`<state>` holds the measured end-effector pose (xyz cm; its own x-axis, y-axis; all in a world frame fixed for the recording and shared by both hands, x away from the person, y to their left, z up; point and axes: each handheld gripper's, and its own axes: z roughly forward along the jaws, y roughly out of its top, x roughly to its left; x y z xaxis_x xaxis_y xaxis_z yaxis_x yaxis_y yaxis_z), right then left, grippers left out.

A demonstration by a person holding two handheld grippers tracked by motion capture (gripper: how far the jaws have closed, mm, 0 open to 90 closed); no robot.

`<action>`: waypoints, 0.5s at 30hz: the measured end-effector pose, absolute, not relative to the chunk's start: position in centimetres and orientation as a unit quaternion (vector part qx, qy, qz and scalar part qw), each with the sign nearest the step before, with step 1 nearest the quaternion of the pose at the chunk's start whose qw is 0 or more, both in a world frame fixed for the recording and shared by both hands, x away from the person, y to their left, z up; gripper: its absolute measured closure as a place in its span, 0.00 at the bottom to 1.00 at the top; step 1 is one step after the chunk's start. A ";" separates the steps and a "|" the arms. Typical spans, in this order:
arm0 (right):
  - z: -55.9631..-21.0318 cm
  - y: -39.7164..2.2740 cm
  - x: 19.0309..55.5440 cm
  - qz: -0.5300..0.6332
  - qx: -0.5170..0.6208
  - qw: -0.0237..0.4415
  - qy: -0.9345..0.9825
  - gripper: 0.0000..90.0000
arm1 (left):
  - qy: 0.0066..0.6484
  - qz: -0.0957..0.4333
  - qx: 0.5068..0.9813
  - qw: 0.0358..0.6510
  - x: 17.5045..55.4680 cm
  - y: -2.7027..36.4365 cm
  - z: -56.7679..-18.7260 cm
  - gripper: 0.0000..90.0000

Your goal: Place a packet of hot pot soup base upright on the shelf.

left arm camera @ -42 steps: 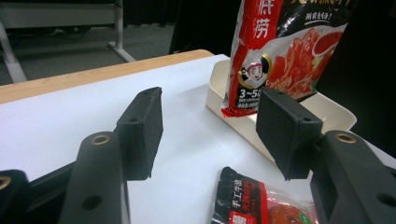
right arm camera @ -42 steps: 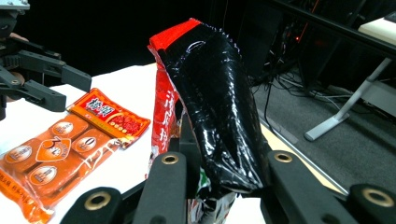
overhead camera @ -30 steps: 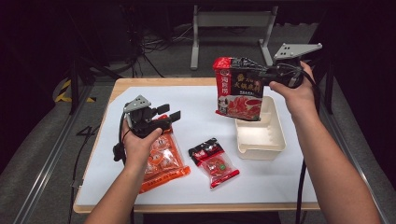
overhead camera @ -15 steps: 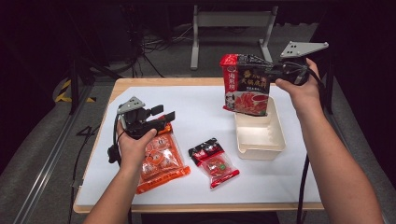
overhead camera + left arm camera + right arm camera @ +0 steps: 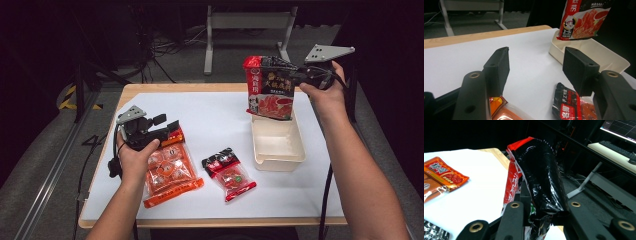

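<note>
A large red and black packet (image 5: 270,92) hangs upright over the far end of the cream container (image 5: 278,162), and my right gripper (image 5: 300,77) is shut on its top right edge. In the right gripper view the jaws (image 5: 541,217) pinch the packet (image 5: 536,170). My left gripper (image 5: 167,125) stands open just above the top of the orange packet (image 5: 170,170), with nothing between its fingers (image 5: 536,53). A small red and black packet (image 5: 229,172) lies flat between the orange packet and the container.
A white sheet (image 5: 215,120) covers the wooden table. Bare sheet lies behind the left gripper and in the middle. The container (image 5: 604,55) is empty and sits at the right. A dark floor with cables and a metal stand lies beyond the table's far edge.
My right hand has carried the large packet a little to the right, over the container. The left hand has barely shifted, and its jaws look the same.
</note>
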<state>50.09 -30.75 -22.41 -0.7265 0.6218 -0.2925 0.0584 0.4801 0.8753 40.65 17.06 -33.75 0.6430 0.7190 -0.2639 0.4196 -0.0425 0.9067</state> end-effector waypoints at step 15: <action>-24.3 -31.6 51.5 0.446 0.210 0.307 0.814 0.85 | 0.405 0.130 0.709 0.562 40.7 17.1 -33.9 0.43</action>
